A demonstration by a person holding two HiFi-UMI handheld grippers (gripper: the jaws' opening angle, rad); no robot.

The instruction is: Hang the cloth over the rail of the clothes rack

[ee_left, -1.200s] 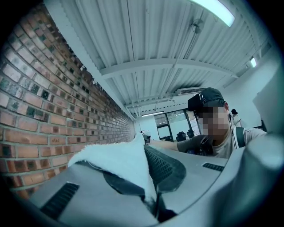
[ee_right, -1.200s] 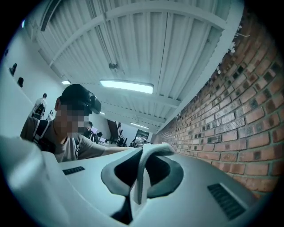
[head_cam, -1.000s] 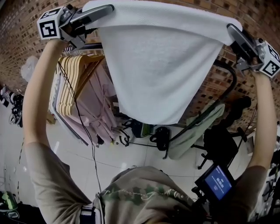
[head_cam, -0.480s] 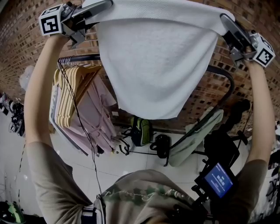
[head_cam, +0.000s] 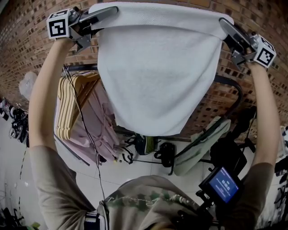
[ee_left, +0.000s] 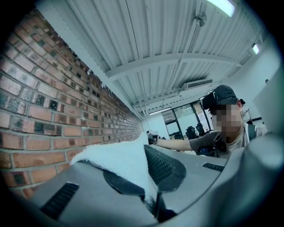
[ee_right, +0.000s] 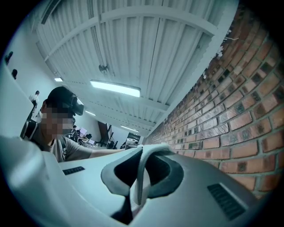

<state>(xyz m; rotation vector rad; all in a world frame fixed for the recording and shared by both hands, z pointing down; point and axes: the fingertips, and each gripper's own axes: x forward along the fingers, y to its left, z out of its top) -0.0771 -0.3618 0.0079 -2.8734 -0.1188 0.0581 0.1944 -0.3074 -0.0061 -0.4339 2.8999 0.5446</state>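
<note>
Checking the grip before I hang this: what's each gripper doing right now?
Left gripper: closed on one top corner of the white cloth.
Right gripper: closed on the other top corner.

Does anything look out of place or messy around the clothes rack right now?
One thing: a pale green garment is slumped low at the clothes rack's right end, not on a hanger like the pink clothes. The white cloth looks clean and evenly spread.

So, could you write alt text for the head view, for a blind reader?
A person holds a white cloth spread between the left gripper and right gripper, each shut on a top corner. Below and behind it stands a clothes rack with hangers, by a brick wall.
</note>
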